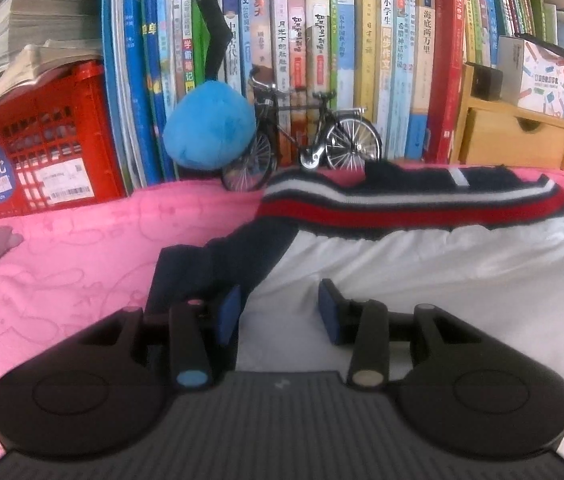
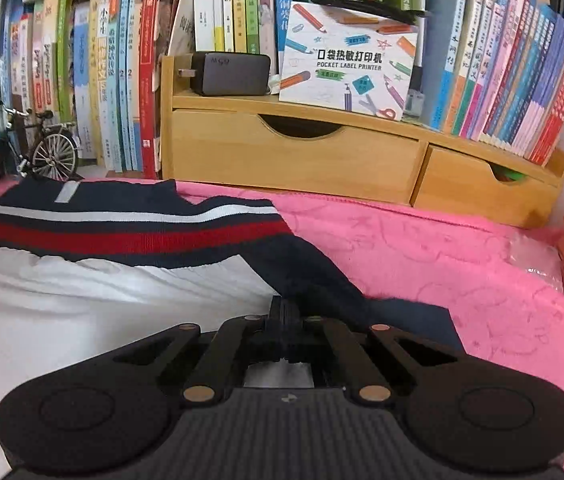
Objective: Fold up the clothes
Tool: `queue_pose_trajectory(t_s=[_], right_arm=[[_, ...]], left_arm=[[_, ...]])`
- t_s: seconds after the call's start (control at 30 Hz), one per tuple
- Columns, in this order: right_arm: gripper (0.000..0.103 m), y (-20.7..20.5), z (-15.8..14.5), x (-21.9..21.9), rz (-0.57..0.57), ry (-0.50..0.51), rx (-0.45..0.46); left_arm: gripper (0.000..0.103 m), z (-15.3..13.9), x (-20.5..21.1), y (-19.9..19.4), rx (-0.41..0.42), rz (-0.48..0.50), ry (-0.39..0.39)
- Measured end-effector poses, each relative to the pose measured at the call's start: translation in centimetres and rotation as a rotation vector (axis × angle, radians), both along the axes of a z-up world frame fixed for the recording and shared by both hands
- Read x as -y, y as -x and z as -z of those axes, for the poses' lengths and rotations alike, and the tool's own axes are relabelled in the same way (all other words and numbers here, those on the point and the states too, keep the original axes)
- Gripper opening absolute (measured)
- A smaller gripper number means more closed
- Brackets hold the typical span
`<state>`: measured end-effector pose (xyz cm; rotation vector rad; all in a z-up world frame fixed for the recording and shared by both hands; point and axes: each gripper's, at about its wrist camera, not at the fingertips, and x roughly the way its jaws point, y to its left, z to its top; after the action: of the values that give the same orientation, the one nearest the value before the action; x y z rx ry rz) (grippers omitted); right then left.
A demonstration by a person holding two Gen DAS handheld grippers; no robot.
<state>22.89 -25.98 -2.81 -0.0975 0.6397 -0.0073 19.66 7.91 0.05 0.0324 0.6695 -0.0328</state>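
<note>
Straight ahead, hemmed in at the back by a wall of upright books point(image 1: 386, 60), with a red crate point(image 1: 41, 140) at far left and wooden drawers point(image 2: 294, 152) at right. Between these, open pink blanket point(image 1: 61, 260) to the left of the garment and more of it to the right, up to the drawers. Near the back edge, a small model bicycle point(image 1: 314, 140) beside a blue fluffy ball point(image 1: 209, 128).

Lying flat across the middle of the blanket: a white shirt point(image 1: 422, 280) with a navy, white and red striped collar band and navy sleeves, lightly wrinkled.

Left gripper point(image 1: 279, 312) with jaws spread apart, poised at the left navy sleeve and white body, gripping nothing. Right gripper point(image 2: 286, 312) with jaws pressed together at the seam of the right navy sleeve; cannot tell whether fabric is pinched.
</note>
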Motion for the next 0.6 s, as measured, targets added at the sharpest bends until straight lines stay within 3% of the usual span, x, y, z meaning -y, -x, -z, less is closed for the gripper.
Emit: queue_pose_trajectory(t_s=[0.13,0.27,0.3,0.47,0.6], right_arm=[[0.003,4.8,-1.0,-1.6,-0.041,-0.075,0.022],[0.053,10.5,-2.2,-3.3,-0.09,-0.169,0.048],[0.056,12.0,-2.5,-3.7,-0.102,-0.192,0.055],[0.055,19.1,-4.0,-5.9,-0.163,-0.31,0.088],[0.034,20.4,-1.4,-9.2,-0.171,-0.323,-0.023]], left_arm=[[0.041,-0.6,-0.2,0.7,0.032,0.013,0.019],[0.043,-2.6,-0.9,3.5,0.068,0.044,0.055],[0.043,-3.2,-1.0,4.3,0.063,0.061,0.089],[0.045,-4.7,-0.3,8.4,0.009,0.173,0.234],[0.045,-5.3,1.3,10.3,-0.056,0.244,0.281]])
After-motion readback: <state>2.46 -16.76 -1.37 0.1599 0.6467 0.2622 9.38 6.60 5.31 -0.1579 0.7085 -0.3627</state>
